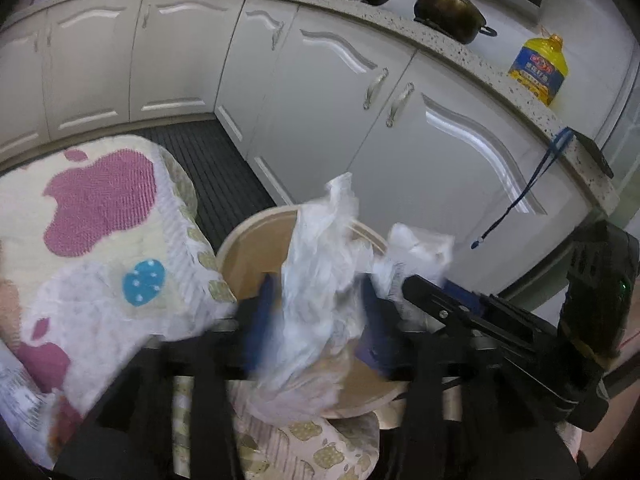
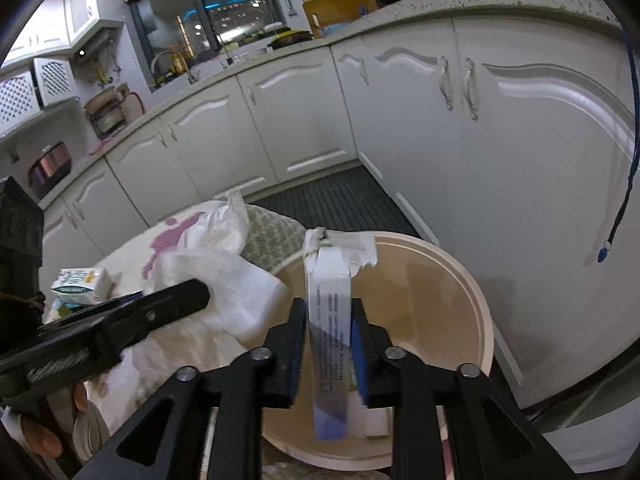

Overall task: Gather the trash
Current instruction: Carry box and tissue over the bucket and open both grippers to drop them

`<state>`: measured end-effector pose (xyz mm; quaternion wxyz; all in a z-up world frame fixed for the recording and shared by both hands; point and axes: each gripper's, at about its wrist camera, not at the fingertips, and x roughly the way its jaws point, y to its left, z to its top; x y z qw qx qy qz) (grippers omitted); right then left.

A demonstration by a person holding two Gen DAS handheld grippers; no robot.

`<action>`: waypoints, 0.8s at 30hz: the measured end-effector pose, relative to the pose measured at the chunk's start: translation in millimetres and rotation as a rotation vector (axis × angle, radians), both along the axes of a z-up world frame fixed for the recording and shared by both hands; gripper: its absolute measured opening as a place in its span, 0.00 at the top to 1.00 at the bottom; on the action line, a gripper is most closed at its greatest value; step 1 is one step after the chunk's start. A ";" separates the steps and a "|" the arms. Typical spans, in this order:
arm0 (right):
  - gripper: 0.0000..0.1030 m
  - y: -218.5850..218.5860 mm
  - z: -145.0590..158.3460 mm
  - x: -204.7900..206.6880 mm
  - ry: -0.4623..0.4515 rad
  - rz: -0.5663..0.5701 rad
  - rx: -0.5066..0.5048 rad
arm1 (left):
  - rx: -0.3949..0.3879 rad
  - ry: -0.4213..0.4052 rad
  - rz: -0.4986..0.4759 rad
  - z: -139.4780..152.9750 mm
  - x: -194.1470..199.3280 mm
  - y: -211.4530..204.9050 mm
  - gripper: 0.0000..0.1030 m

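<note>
Left gripper (image 1: 316, 312): seen from its own camera over the bin (image 1: 248, 248), fingers parted, a crumpled bag (image 1: 320, 280) hanging between the blue pads (image 1: 262, 304). The frame was blurred; the pads stood off the bag on either side and no press on it could be made out.

Right gripper (image 2: 330, 332): held over the same bin (image 2: 472, 300), jaws narrow, a white box (image 2: 330, 312) standing on edge between the pads (image 2: 358, 344). The box was torn at its top flap, printed down its narrow face, its lower end within the bin's mouth. Whether the pads were pressing on it or just beside it could not be told.

Bin: round, cream, open-topped, set against a cloth-covered surface and near white cabinets (image 2: 520, 128).

Cloth (image 1: 100, 216): white, with pink and blue patches.

Carton (image 2: 82, 282): small, green and white, lying on the cloth, well apart from the bin.

Cabinets: topped by a speckled counter (image 1: 460, 52), on which were noted a pot (image 1: 448, 10) and a yellow oil bottle (image 1: 540, 68).
</note>
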<state>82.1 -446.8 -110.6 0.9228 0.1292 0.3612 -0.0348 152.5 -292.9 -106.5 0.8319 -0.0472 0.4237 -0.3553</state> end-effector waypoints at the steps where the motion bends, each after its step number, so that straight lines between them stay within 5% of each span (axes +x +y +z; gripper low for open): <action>1: 0.54 -0.3 -0.7 -0.3 0.001 -0.004 0.000 | -0.003 0.002 -0.005 -1.0 -0.9 1.0 0.44; 24: 0.53 33.9 9.0 -13.3 -0.016 0.052 0.021 | 0.076 -0.109 0.070 31.0 -41.9 46.6 0.44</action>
